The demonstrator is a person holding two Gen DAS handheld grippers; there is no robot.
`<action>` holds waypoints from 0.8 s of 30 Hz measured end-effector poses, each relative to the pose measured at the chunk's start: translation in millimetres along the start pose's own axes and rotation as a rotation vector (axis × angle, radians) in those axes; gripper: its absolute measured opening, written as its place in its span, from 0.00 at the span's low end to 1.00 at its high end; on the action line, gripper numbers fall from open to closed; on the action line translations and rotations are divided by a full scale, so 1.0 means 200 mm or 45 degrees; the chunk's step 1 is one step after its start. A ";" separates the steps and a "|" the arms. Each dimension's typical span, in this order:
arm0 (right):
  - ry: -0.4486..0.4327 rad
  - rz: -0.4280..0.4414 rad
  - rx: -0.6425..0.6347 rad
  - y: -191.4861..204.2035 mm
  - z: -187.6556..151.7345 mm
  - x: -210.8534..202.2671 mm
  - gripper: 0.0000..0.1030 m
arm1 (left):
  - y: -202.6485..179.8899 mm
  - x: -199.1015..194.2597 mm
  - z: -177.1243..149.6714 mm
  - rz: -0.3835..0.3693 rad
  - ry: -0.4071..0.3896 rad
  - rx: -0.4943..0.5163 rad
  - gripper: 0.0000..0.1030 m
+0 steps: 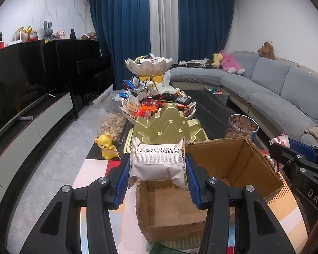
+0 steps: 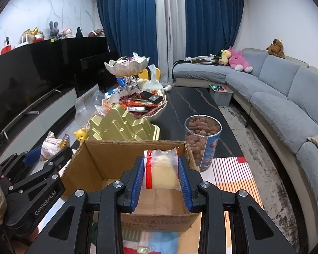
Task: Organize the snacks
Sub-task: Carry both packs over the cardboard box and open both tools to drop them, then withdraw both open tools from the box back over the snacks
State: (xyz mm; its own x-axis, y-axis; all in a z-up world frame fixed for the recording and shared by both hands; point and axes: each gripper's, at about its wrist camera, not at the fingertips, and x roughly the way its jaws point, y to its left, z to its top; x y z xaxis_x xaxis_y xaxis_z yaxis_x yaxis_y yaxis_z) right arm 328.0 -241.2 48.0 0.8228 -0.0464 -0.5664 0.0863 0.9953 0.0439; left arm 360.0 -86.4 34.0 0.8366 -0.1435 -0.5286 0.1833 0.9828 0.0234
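The left claw (image 1: 158, 165) grasps a silver snack packet (image 1: 156, 163) above the cardboard box (image 1: 233, 165). The right claw (image 2: 161, 171) grasps a clear-wrapped pastry (image 2: 163, 169) over the same box, snack jar (image 2: 202, 139) at two o'clock.

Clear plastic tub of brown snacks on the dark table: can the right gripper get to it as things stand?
Probably not yet. The right gripper is shut on a red-and-clear wrapped pastry above the open cardboard box. The tub stands just beyond the box's right corner, nothing in front.

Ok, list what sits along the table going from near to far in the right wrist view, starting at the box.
Cardboard box → gold mountain-shaped tray → lower snack-filled dish → raised petal-shaped bowl → blue curtains.
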 end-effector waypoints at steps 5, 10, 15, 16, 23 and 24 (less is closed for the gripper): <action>0.006 0.004 -0.005 0.00 0.00 0.03 0.38 | 0.01 0.00 0.00 0.005 -0.005 -0.010 0.56; -0.026 -0.029 -0.033 0.00 0.01 0.01 0.71 | 0.02 -0.02 0.01 0.014 -0.018 -0.008 0.71; -0.059 -0.052 -0.024 0.00 0.03 -0.03 0.78 | 0.02 -0.07 0.02 0.060 -0.056 0.008 0.91; -0.058 -0.056 -0.023 0.00 0.03 -0.03 0.81 | 0.02 -0.08 0.02 0.073 -0.059 0.015 0.93; -0.090 -0.079 -0.025 0.00 0.04 -0.10 0.87 | 0.03 -0.13 0.03 0.088 -0.066 0.017 0.96; -0.093 -0.078 -0.024 0.00 0.04 -0.11 0.87 | 0.03 -0.13 0.03 0.085 -0.065 0.016 0.96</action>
State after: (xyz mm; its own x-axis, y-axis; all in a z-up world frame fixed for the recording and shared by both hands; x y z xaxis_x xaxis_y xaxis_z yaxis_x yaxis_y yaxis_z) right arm 315.2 -241.4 67.2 0.8551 -0.1125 -0.5061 0.1277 0.9918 -0.0047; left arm 341.6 -76.5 52.8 0.8723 -0.0834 -0.4818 0.1321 0.9889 0.0679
